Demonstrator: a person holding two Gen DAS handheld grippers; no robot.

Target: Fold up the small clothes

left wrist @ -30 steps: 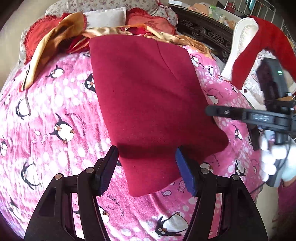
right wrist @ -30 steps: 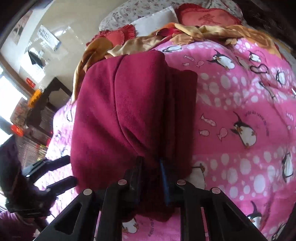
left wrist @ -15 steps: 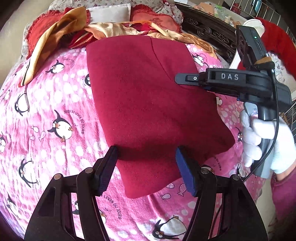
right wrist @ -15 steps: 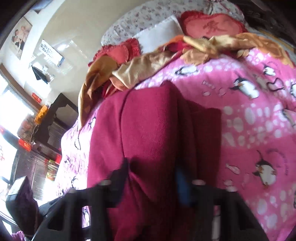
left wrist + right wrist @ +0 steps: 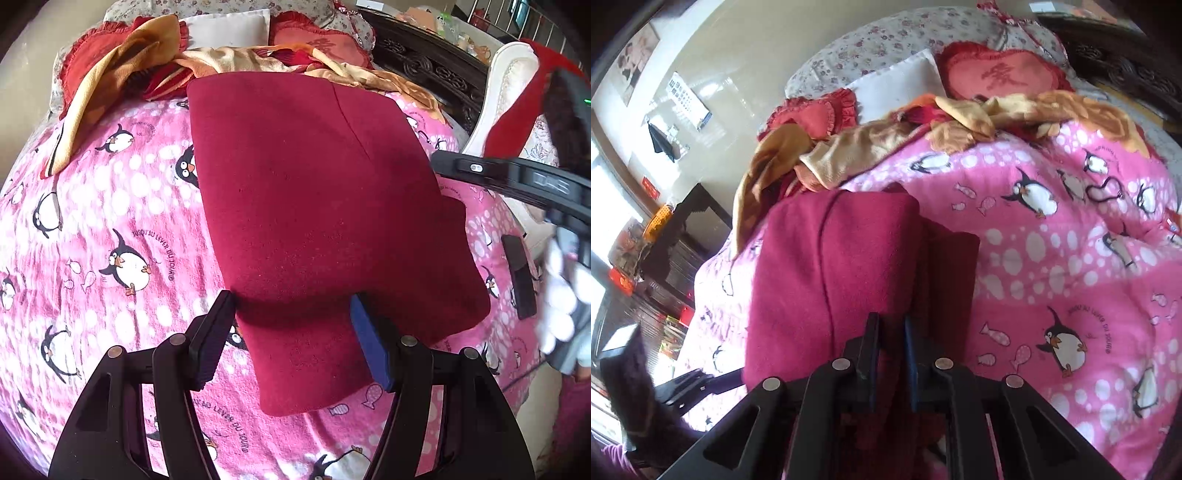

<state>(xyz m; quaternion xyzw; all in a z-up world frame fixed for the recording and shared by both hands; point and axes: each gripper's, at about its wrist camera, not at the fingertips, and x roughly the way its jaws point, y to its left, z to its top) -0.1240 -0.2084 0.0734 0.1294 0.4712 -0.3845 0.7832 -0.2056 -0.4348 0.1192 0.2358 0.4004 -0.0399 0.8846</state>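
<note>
A dark red garment (image 5: 314, 199) lies folded on the pink penguin blanket (image 5: 110, 229). My left gripper (image 5: 291, 328) is open, its fingers straddling the garment's near end just above it. In the left wrist view the right gripper (image 5: 517, 177) shows at the garment's right edge, held by a white-gloved hand. In the right wrist view my right gripper (image 5: 891, 334) is shut on an edge of the red garment (image 5: 831, 280), which bunches up between the narrow jaws. The left gripper (image 5: 698, 384) shows at the lower left there.
Orange and gold cloths (image 5: 122, 74) and red heart cushions (image 5: 317, 37) pile at the head of the bed. A dark carved headboard (image 5: 436, 62) and a white chair with red cloth (image 5: 517, 88) stand right. A black phone (image 5: 519, 277) lies on the blanket's right edge.
The right gripper swung in over the garment with its pinched edge half a second ago, then drew back to the right edge. My left gripper stayed open over the near end.
</note>
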